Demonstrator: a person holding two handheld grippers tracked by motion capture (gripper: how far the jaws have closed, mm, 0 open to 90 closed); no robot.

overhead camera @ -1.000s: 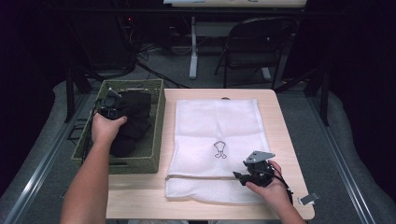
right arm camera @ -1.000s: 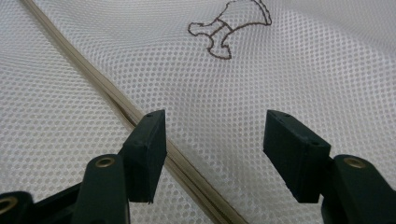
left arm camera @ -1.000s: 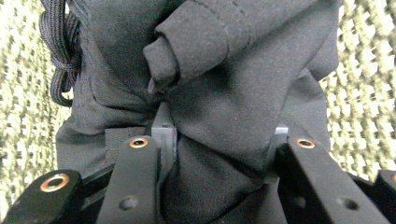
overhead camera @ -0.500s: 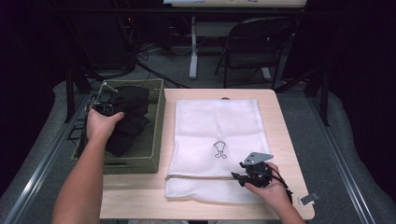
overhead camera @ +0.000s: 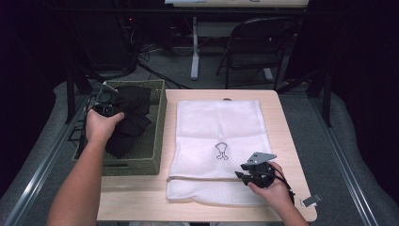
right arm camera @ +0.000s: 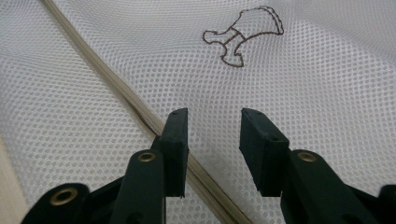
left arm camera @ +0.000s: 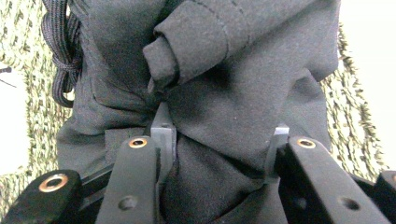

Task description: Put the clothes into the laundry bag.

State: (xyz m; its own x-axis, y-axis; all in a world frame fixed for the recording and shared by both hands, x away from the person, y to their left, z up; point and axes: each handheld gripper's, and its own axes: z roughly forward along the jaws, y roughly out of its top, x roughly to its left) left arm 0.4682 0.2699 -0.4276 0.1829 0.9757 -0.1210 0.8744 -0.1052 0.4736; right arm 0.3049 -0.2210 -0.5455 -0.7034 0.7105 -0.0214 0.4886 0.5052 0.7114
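Note:
A black garment (overhead camera: 131, 117) lies bunched in a green woven basket (overhead camera: 157, 136) at the table's left. My left gripper (overhead camera: 109, 104) is at the garment's far left part. In the left gripper view its jaws (left arm camera: 220, 137) are shut on a thick fold of the garment (left arm camera: 243, 70), and a black cord (left arm camera: 58, 51) hangs at the left. A white mesh bag (overhead camera: 221, 122) with a small brown emblem (overhead camera: 221, 150) lies flat mid-table. My right gripper (overhead camera: 242, 175) rests on its near part, open (right arm camera: 212, 126), with the bag's zipper (right arm camera: 116, 88) by its left jaw.
The wooden table (overhead camera: 136, 197) has bare strips in front of the bag and the basket. A small metal clip (overhead camera: 310, 201) lies at the near right corner. A folding chair (overhead camera: 259, 42) and cables stand on the floor beyond the table.
My left hand has moved toward the basket's far left corner, and the black garment has shifted with it. The right gripper has stayed on the bag.

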